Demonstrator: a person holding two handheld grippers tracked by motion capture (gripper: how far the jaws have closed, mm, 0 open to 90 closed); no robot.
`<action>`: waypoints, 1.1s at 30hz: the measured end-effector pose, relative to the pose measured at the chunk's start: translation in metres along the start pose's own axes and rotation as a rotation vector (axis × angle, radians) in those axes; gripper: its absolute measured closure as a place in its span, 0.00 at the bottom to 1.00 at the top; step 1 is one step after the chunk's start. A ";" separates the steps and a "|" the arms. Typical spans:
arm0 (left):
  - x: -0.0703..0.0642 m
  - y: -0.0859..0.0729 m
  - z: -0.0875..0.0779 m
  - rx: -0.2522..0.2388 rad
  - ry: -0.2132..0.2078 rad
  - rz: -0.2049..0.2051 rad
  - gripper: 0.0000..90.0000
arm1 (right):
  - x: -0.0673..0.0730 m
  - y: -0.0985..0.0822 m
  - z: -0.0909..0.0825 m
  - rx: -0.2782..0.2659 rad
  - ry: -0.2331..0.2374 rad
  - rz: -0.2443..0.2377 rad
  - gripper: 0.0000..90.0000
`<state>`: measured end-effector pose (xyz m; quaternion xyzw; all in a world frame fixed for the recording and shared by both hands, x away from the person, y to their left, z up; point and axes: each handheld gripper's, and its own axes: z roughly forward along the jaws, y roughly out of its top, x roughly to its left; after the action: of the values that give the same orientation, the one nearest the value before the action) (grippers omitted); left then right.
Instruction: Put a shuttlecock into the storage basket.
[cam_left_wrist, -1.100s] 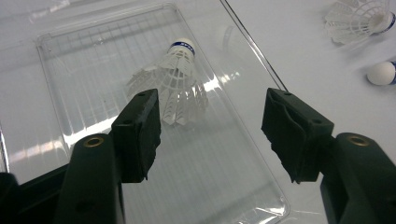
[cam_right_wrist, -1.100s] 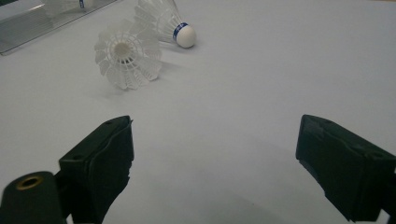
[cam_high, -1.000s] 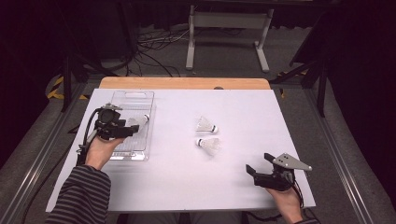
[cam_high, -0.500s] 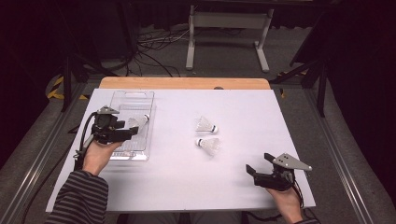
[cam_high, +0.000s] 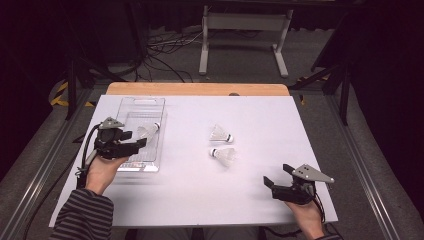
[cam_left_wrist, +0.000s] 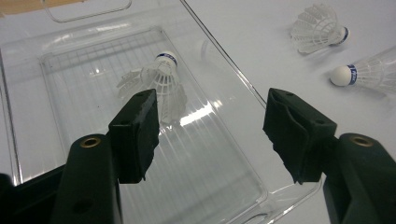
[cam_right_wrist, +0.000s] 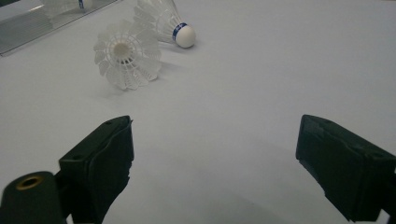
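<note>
Lying on the white counter (cam_high: 200, 190), the clear tray (cam_high: 131, 107) is already holding one shuttlecock (cam_high: 149, 131), from which the left gripper (cam_high: 140, 144), jaws wide and empty, is being drawn back toward the near edge. Two shuttlecocks (cam_high: 220, 134) are waiting mid-counter; the left gripper view is revealing the trayed one's blue-banded cork. The right gripper (cam_high: 276, 179) is resting, jaws wide.
</note>
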<state>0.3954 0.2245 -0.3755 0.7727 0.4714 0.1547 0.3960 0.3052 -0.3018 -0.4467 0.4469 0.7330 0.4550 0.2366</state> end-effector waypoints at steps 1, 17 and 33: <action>0.000 -0.001 -0.001 -0.008 0.002 0.003 0.41 | 0.000 0.000 0.000 -0.001 0.000 0.000 0.13; -0.001 -0.010 -0.013 -0.054 -0.015 -0.006 0.40 | 0.000 0.000 0.000 0.001 -0.002 0.000 0.13; 0.003 -0.024 -0.023 -0.081 -0.013 -0.029 0.40 | 0.000 0.000 0.000 0.000 -0.002 -0.004 0.13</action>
<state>0.3677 0.2434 -0.3796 0.7502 0.4732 0.1629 0.4321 0.3054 -0.3012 -0.4467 0.4459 0.7337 0.4541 0.2380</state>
